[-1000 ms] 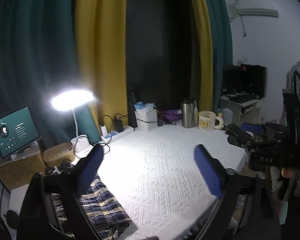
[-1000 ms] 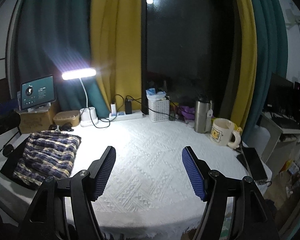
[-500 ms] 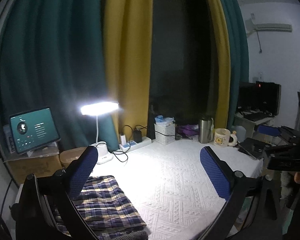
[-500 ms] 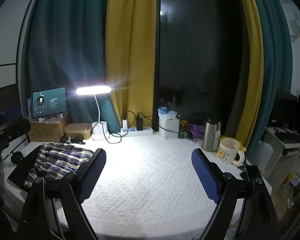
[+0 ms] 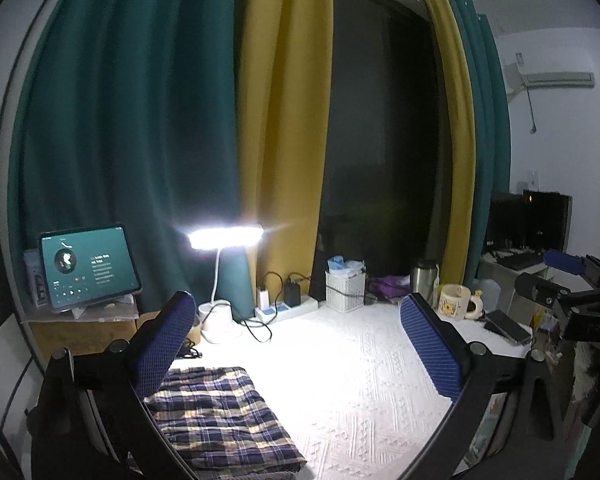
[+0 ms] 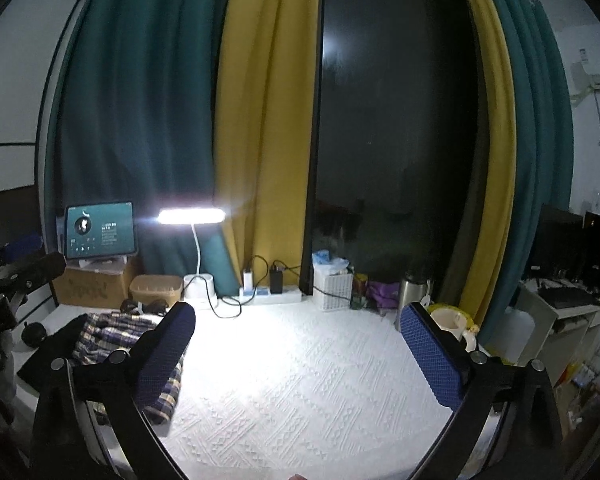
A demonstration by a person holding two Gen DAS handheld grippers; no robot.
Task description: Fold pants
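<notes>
Nearest the lenses, the left gripper [image 5: 300,344] is being held with its jaws spread wide and nothing between them, and the right gripper [image 6: 298,352] is likewise being carried released; its jaws have just been opening, with only bare cloth showing in the gap. Just beyond the left gripper's left finger, the plaid pants [image 5: 220,416] are lying as a compact folded bundle on the white textured tablecloth [image 5: 352,380], at its left side and well apart from the right gripper. Judged from this, the fold is being treated as finished and the hands are being drawn clear. For the withdrawal to be done well, the open fingers are best being lifted straight off the bundle so that no layer is being snagged or dragged, and the stack's edges are being checked for squareness. Farther along the tablecloth, the desk lamp [image 5: 225,237] is glaring behind the pants, with the tablet [image 5: 88,268] to the pants' far left and the white basket [image 5: 345,291] and mug [image 5: 456,302] at the tablecloth's far edge.
</notes>
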